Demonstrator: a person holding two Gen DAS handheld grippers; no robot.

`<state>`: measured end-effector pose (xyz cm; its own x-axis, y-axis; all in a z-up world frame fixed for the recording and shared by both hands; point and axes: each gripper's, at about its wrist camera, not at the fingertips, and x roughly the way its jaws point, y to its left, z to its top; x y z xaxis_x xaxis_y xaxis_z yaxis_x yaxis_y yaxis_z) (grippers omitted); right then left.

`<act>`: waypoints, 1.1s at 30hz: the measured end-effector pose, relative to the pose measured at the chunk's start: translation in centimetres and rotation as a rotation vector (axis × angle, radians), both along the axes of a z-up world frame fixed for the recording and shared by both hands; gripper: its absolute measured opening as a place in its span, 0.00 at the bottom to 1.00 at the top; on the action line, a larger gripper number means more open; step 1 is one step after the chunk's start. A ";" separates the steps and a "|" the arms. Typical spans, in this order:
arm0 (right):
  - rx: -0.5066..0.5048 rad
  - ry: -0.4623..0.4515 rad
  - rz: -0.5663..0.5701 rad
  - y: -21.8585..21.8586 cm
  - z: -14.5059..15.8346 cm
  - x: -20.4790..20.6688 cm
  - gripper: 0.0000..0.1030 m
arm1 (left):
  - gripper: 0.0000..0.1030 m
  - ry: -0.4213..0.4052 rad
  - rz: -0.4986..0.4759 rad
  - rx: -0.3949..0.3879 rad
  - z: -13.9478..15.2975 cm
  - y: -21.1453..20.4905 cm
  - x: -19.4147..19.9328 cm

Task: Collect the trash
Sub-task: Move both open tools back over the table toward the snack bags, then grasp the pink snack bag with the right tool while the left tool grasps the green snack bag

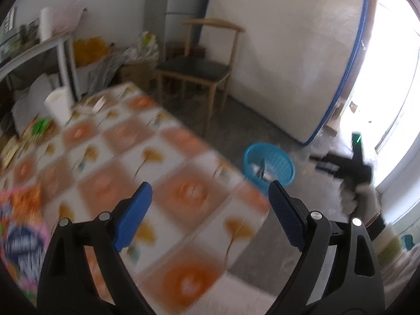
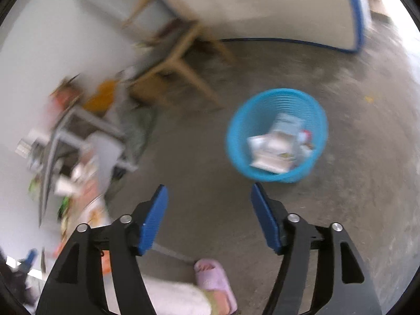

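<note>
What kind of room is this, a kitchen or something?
Probably a lived-in dining or storage room at home: a table with a patterned cloth, a wooden chair, and a blue trash basket on bare concrete.

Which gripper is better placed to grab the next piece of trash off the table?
Left. The left gripper hangs open over the orange-checked tablecloth table, near a colourful snack bag. The right gripper, open and empty, faces floor and the blue plastic basket.
</note>
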<state>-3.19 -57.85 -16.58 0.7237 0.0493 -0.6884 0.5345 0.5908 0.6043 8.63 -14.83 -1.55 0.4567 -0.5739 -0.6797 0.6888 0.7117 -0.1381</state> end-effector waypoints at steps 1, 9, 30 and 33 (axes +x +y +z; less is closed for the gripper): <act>-0.005 -0.019 0.051 1.6 1.2 0.4 0.65 | 0.84 0.002 0.016 -0.004 -0.3 1.3 -0.5; 0.037 -0.064 0.406 13.4 6.7 7.2 0.65 | 0.83 -0.065 0.211 -0.093 -1.1 11.3 -2.9; 0.366 0.136 0.939 41.6 3.7 25.9 0.65 | 0.81 0.131 0.973 -0.266 -4.2 39.9 5.8; 0.391 0.147 0.966 43.3 3.5 27.7 0.65 | 0.71 0.239 0.980 -0.307 -6.5 41.6 6.9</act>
